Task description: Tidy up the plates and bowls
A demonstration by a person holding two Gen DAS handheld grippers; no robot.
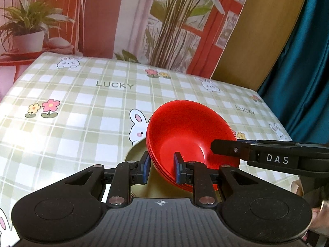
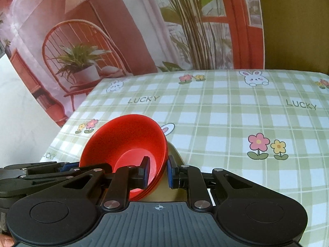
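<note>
A stack of red bowls [image 1: 185, 135] sits on an olive-green plate [image 1: 136, 154] near the table's front edge. My left gripper [image 1: 161, 168] straddles the stack's left rim, one blue pad [image 1: 176, 168] inside the top bowl and one outside; the jaws look closed on the rim. My right gripper [image 2: 157, 171] straddles the opposite rim of the red bowls [image 2: 125, 142] the same way, with the plate [image 2: 174, 154] under it. The right gripper's finger [image 1: 230, 148] shows in the left wrist view, the left gripper's fingers [image 2: 30, 170] in the right wrist view.
The table wears a green checked cloth [image 1: 82, 107] with rabbits, flowers and "LUCKY" print. A printed backdrop [image 1: 102, 16] hangs behind the far edge. A teal curtain [image 1: 304, 61] hangs at the right.
</note>
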